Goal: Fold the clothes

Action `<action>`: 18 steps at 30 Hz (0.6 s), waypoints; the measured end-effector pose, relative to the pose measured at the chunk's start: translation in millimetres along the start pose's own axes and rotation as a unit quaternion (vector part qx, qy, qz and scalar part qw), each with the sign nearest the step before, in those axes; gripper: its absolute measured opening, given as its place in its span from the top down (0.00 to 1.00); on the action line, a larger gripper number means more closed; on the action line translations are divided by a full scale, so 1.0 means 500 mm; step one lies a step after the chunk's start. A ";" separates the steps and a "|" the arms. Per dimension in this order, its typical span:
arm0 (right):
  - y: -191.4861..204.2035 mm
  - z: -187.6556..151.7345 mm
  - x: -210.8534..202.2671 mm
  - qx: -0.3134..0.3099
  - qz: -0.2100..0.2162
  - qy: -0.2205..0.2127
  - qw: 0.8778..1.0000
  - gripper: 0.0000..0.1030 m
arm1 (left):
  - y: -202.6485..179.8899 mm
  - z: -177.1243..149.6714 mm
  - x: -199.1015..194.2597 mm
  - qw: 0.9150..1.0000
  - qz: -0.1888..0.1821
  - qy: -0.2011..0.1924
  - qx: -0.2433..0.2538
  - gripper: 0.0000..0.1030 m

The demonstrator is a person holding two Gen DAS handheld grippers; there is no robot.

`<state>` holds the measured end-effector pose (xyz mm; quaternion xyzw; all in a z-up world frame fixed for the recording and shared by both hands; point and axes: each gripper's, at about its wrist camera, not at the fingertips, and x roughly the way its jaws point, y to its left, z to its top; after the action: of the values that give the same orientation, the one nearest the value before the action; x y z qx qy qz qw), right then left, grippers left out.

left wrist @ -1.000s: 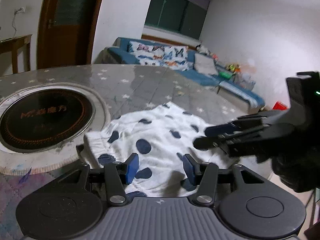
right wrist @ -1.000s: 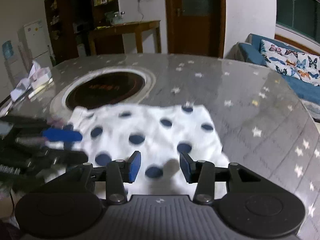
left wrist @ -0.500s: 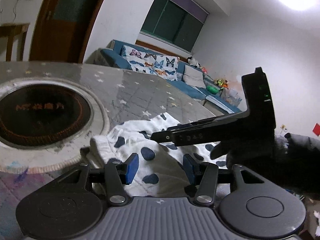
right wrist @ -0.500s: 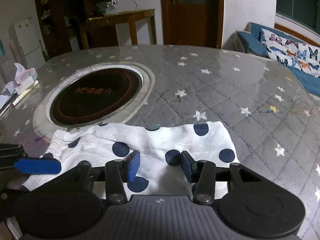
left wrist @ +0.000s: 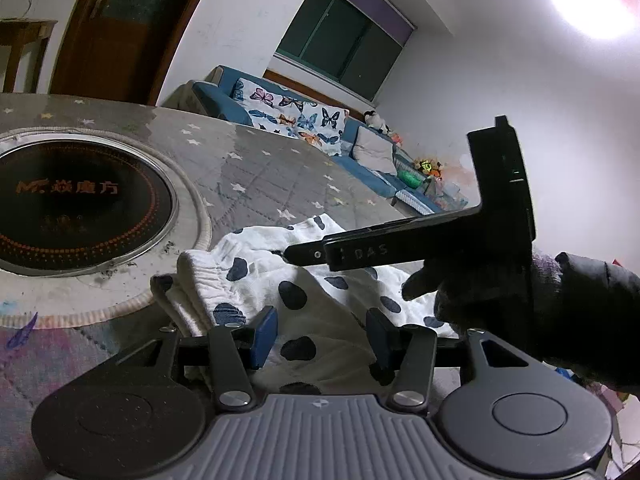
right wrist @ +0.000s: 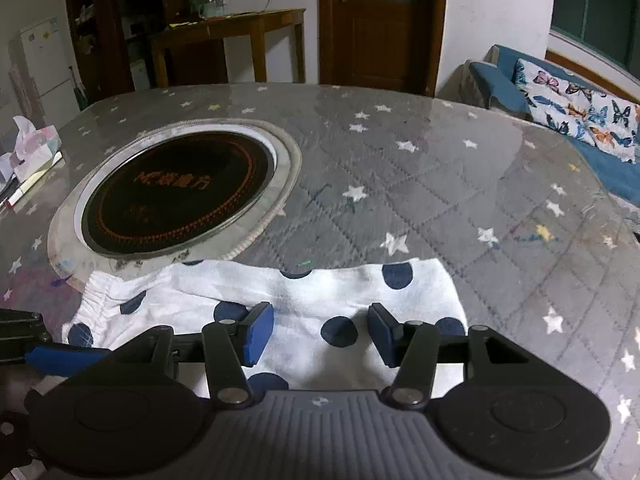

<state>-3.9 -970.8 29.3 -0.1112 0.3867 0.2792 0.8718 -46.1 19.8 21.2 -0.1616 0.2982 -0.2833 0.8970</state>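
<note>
A white garment with dark blue dots (right wrist: 320,300) lies folded on the grey star-patterned table (right wrist: 400,168), near its front edge. It also shows in the left wrist view (left wrist: 304,296), with its elastic waistband at the left. My left gripper (left wrist: 320,336) is open just above the garment's near part. My right gripper (right wrist: 320,336) is open above the garment's near edge. In the left wrist view the right gripper's body (left wrist: 400,248) crosses over the garment from the right. A blue finger of the left gripper (right wrist: 64,356) shows at the left of the right wrist view.
A round black cooktop (right wrist: 176,196) is set into the table behind the garment. A tissue pack and pen (right wrist: 32,152) lie at the far left. A blue sofa (right wrist: 560,92) stands beyond the table's right side, a wooden desk (right wrist: 228,40) at the back.
Both grippers have pulled back toward the near edge of the garment. The garment now lies flatter as a folded strip. The right gripper has turned on edge in the left wrist view.
</note>
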 end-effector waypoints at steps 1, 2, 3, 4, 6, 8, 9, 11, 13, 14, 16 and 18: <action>0.001 0.002 -0.007 0.000 -0.001 -0.002 1.000 0.48 | -0.001 0.001 -0.003 1.000 -0.001 -0.002 -0.002 0.49; 0.003 0.003 -0.013 0.000 -0.003 -0.004 1.000 0.48 | -0.001 0.002 -0.007 1.000 -0.002 -0.005 -0.004 0.49; 0.004 0.005 -0.020 -0.001 -0.004 -0.005 1.000 0.48 | 0.000 0.004 -0.010 1.000 -0.002 -0.008 -0.005 0.49; 0.005 0.006 -0.025 -0.001 -0.005 -0.006 1.000 0.48 | 0.000 0.007 -0.013 1.000 -0.002 -0.012 -0.006 0.48; 0.008 0.005 -0.028 -0.003 -0.003 -0.002 1.000 0.48 | 0.002 0.012 -0.018 1.000 -0.001 -0.019 -0.009 0.47; 0.011 0.001 -0.017 -0.006 -0.004 0.006 1.000 0.47 | 0.007 0.014 -0.022 1.000 0.001 -0.024 -0.013 0.46; 0.012 -0.001 -0.012 -0.006 -0.005 0.010 1.000 0.47 | 0.009 0.015 -0.022 1.000 0.004 -0.024 -0.013 0.45; 0.012 -0.004 0.005 -0.002 -0.004 0.015 1.000 0.47 | 0.011 0.016 -0.020 1.000 0.007 -0.022 -0.014 0.45; 0.013 -0.004 0.014 -0.004 -0.005 0.017 1.000 0.46 | 0.012 0.015 -0.019 1.000 0.009 -0.020 -0.014 0.45; 0.013 -0.003 0.011 -0.004 -0.006 0.015 1.000 0.45 | 0.012 0.014 -0.019 1.000 0.009 -0.019 -0.013 0.45; 0.012 -0.001 0.004 -0.005 -0.009 0.012 1.000 0.45 | 0.010 0.014 -0.022 1.000 0.008 -0.021 -0.014 0.45; 0.011 -0.001 -0.009 -0.004 -0.012 0.009 1.000 0.45 | 0.009 0.015 -0.024 1.000 0.007 -0.024 -0.014 0.44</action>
<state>-9.6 -968.5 32.2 -0.1216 0.3918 0.2694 0.8713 -47.7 31.8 30.1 -0.1787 0.2818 -0.2690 0.9035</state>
